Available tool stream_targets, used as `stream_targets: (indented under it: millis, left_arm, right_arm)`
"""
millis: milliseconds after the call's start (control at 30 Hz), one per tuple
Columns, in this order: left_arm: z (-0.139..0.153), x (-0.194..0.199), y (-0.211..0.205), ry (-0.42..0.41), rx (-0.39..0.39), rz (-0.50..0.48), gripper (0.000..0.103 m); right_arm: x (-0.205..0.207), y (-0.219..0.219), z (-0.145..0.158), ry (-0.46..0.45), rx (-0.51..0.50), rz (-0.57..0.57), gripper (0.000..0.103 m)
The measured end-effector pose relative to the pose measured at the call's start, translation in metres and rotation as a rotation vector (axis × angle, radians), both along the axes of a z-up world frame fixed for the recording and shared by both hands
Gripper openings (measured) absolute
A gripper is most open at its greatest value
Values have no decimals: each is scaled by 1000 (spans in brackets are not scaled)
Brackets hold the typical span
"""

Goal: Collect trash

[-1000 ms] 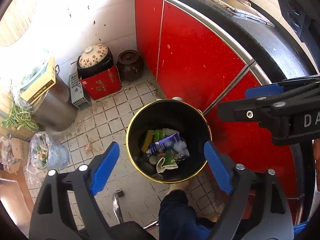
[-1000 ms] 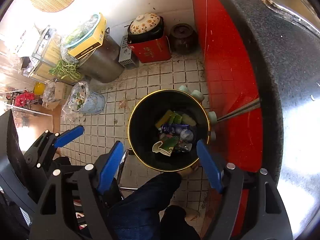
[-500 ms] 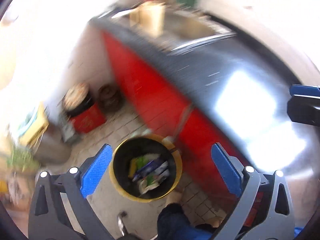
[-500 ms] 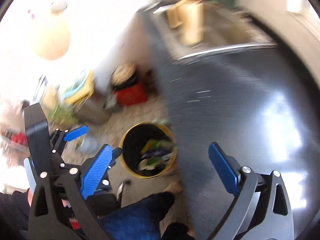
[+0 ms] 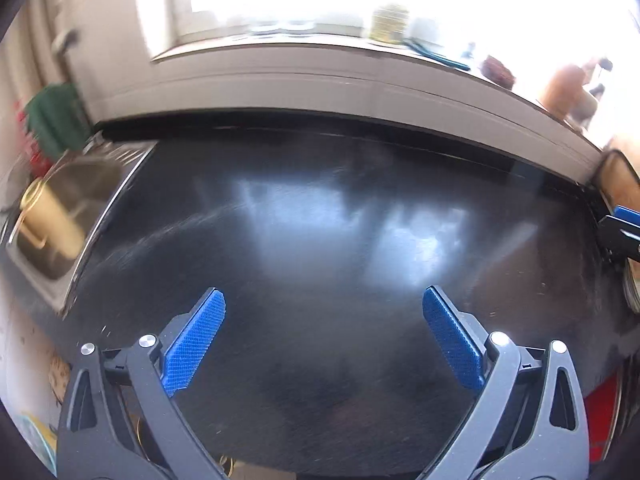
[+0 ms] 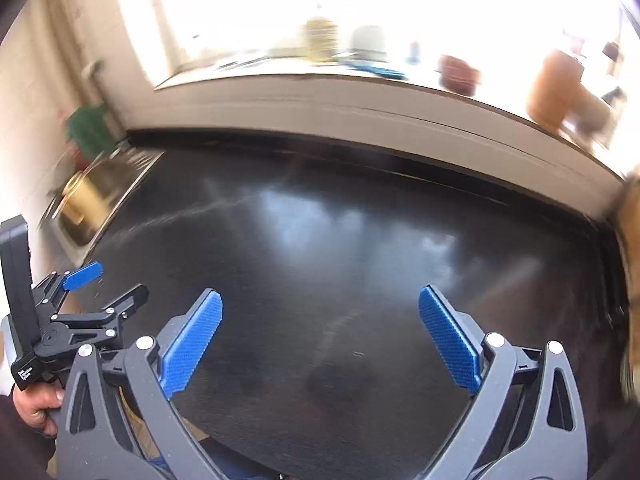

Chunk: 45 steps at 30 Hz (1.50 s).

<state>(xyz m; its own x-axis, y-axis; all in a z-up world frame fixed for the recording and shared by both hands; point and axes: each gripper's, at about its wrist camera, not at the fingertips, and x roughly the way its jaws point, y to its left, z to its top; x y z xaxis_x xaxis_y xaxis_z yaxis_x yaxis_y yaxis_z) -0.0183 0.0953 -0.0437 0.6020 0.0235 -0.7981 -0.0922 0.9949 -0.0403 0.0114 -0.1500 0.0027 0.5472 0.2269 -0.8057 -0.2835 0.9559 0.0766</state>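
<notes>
Both claws hang over the dark, glossy table (image 5: pixel 320 240), pointing down at its bare top. The left claw (image 5: pixel 323 338) stands spread wide with nothing between its blue pads; the right claw (image 6: pixel 320 336) has just finished spreading and is likewise empty. A hand (image 6: pixel 34 404) grips the left tool at the edge of the right view. A steel sink (image 5: pixel 76 216) lies to the left with a tan cup (image 5: pixel 48 220) in it, blurred. No trash shows on the table; a sliver of yellow rim low in the left view may be the bin, though I cannot tell.
</notes>
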Motion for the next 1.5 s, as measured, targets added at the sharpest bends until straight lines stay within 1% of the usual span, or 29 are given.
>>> stream_targets:
  millis: [100, 200, 367, 533, 1100, 1500]
  left_arm:
    - [5, 22, -33, 10, 22, -56, 96]
    - [7, 35, -56, 16, 14, -93, 96]
    - [8, 40, -75, 14, 38, -132, 96]
    - [5, 47, -82, 24, 34, -122, 96]
    - [6, 45, -79, 29, 23, -91, 96]
    - [4, 44, -79, 38, 25, -98, 96]
  right_arm:
    - [4, -42, 2, -7, -17, -89, 95]
    - [8, -60, 4, -20, -22, -124, 95]
    - [7, -82, -1, -4, -6, -163, 95]
    - [12, -88, -6, 16, 3, -166, 95]
    - [14, -86, -6, 24, 21, -145, 95]
    - [10, -83, -8, 35, 27, -150, 95]
